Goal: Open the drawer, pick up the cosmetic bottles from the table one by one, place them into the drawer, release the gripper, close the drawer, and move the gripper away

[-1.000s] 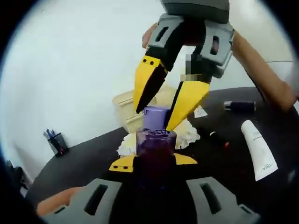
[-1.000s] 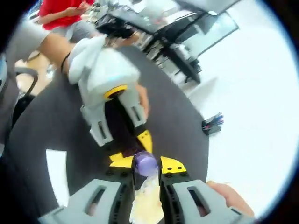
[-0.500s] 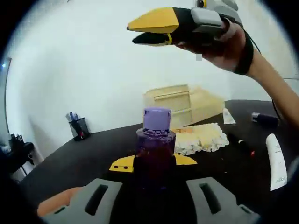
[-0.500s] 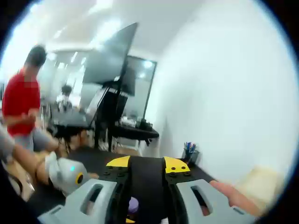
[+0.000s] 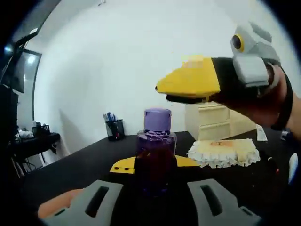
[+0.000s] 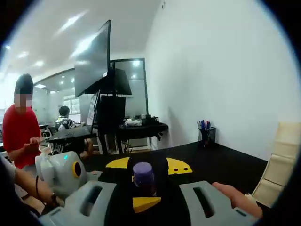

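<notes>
We grip the purple bottle [image 5: 156, 150] in our left gripper [image 5: 154, 165], right gripper [image 5: 197, 84] closed and empty above it.

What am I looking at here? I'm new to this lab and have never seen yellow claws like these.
No robot: a person carries a hand-held gripper in each hand, and each has a fisheye camera looking along its own yellow jaws. In the left gripper view, the left hand-held gripper is shut on a purple bottle with a lilac cap; the right hand-held gripper crosses above it, jaws together. On the black table lie a fringed yellow cloth, a pen cup and a pale wooden drawer unit. The right gripper view looks across the same bottle towards an office with people.
</notes>
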Demonstrator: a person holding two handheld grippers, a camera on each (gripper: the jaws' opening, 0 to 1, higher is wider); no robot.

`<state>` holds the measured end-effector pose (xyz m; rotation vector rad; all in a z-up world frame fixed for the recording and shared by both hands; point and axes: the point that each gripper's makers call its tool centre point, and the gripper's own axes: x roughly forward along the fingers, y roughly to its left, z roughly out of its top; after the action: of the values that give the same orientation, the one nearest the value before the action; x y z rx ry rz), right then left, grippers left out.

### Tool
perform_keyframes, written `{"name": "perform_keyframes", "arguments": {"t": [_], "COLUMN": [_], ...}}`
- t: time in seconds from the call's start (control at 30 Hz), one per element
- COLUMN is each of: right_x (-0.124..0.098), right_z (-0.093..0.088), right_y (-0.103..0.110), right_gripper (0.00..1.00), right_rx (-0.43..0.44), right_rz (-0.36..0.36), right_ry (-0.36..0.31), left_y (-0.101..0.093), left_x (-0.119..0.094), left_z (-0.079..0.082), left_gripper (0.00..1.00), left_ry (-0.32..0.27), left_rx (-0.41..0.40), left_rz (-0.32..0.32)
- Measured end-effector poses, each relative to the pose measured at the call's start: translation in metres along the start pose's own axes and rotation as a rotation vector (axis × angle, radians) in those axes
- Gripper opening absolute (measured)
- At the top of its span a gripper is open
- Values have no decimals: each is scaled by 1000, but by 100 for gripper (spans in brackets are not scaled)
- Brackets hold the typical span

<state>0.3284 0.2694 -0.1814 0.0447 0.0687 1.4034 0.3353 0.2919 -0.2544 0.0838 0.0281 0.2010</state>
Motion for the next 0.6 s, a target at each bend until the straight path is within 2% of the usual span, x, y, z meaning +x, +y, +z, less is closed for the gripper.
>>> {"name": "perform_keyframes", "arguments": {"t": [0.33,0.5,0.6], "right_x": [4,9,8], "right_z": [-18,-12,-13], "right_y": [8,6,5], "right_gripper": [20,15,15], "right_rx": [3,-36,-45], "right_rz": [-41,-54,-40], "right_ry": [2,-12,9], "left_y": [-2,-4,-2], "left_x": [-4,-5,-4], "left_z": [2,4,4], "left_gripper": [24,24,24], "left_ry": [-15,-20,-20], "left_rx": [10,32,34], "left_rz": [23,30,25]}}
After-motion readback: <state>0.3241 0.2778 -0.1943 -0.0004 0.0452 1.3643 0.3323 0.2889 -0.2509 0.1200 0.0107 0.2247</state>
